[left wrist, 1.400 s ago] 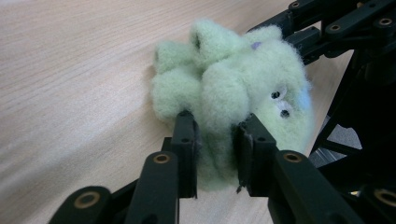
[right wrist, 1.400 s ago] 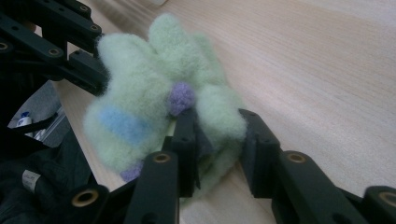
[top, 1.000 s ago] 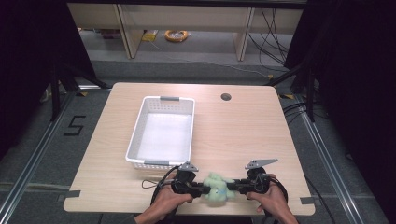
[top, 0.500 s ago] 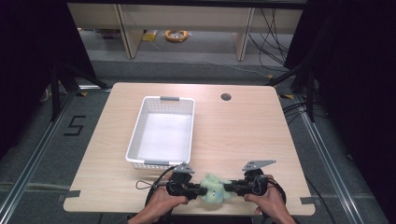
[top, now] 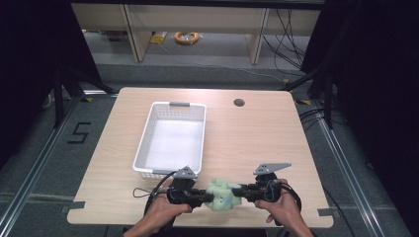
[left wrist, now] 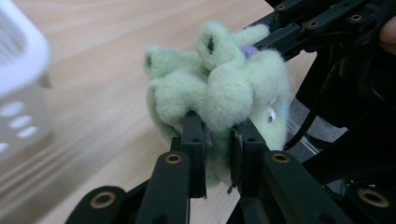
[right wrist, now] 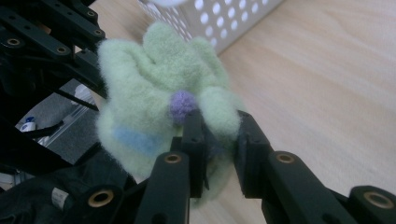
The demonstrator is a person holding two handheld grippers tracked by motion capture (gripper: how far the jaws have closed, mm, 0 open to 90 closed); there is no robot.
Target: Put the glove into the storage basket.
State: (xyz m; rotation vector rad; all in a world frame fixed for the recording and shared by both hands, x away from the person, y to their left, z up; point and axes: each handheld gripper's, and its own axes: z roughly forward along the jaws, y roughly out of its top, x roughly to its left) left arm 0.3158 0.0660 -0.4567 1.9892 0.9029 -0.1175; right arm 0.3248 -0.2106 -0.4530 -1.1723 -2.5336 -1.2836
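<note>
A fuzzy pale-green plush toy (top: 222, 193) with a small purple pom-pom and a pale blue patch is held between two grippers near the front edge of the light wooden bench (top: 257, 133), just in front of the white perforated plastic basket (top: 172, 138). The left gripper (top: 203, 196) comes in from the toy's left, and in the left gripper view its jaws are nearly closed, pinching a fold of the green fleece (left wrist: 219, 93) between the pads. The right gripper (top: 239, 191) comes in from the opposite side; in the right gripper view its jaws are likewise clamped on a lobe of the toy (right wrist: 159, 93), just beside the purple pom-pom. The two grippers point toward each other, level with the bench top, each held in one of the person's hands. The toy seems to hang a little above the wood rather than rest on it, though the high view is too small to be sure.
</note>
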